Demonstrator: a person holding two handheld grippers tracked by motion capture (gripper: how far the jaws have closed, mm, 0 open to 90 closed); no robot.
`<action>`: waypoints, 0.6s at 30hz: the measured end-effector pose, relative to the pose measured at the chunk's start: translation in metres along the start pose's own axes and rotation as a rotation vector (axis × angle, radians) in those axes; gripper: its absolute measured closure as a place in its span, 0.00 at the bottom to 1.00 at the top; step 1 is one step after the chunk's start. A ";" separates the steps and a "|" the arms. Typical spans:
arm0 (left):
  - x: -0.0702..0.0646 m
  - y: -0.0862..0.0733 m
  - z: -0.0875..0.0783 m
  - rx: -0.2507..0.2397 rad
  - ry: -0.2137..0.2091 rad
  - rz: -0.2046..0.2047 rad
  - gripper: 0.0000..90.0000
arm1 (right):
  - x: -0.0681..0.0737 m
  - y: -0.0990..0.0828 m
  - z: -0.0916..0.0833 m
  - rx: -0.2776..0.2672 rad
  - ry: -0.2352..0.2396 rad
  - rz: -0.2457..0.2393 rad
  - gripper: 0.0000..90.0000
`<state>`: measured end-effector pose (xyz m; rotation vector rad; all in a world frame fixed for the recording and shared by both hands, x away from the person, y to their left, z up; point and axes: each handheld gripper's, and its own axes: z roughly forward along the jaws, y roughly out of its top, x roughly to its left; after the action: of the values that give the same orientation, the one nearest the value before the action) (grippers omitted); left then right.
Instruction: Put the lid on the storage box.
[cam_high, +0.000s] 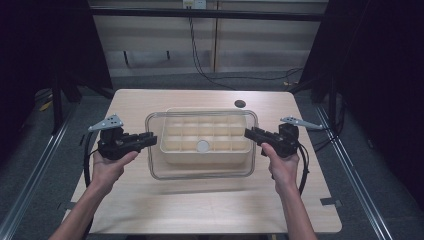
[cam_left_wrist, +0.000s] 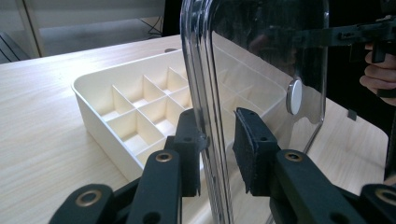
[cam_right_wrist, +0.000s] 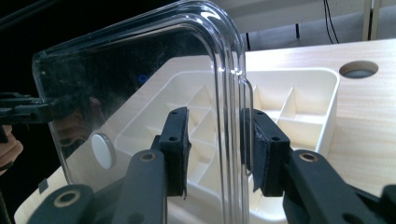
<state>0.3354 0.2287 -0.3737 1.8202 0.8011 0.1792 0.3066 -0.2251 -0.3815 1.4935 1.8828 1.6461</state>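
Observation:
A clear plastic lid (cam_high: 200, 172) with a white round knob (cam_high: 202, 146) stands upright on its long edge, along the near side of a cream divided box (cam_high: 205, 132) on the wooden table (cam_high: 210, 210). My left gripper (cam_high: 150, 140) holds the lid's left short edge (cam_left_wrist: 205, 93). One pad (cam_left_wrist: 189, 140) presses on the rim, the other pad (cam_left_wrist: 250, 149) sits close against it. My right gripper (cam_high: 250, 133) holds the opposite short edge (cam_right_wrist: 233, 93), with its jaws on either side of the rim. The box (cam_left_wrist: 135, 112) holds several empty compartments (cam_right_wrist: 280, 107).
A round cable hole (cam_high: 240, 103) sits in the table behind the box. Cables trail from both grippers, and more run across the floor beyond the table. Bare tabletop lies between the box and the person. Tape marks sit at the table's side edges (cam_high: 330, 201).

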 end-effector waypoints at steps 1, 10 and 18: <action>0.000 0.000 0.000 0.000 0.000 0.000 0.80 | 0.000 0.002 0.001 -0.003 -0.001 0.000 0.69; 0.006 0.014 0.003 -0.009 0.018 0.006 0.79 | -0.002 0.010 0.007 -0.020 -0.001 0.007 0.69; 0.009 0.023 0.007 -0.019 0.025 0.000 0.79 | -0.009 0.017 0.012 -0.026 -0.002 0.028 0.69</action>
<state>0.3555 0.2246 -0.3584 1.8030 0.8143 0.2091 0.3286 -0.2269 -0.3749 1.5171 1.8409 1.6744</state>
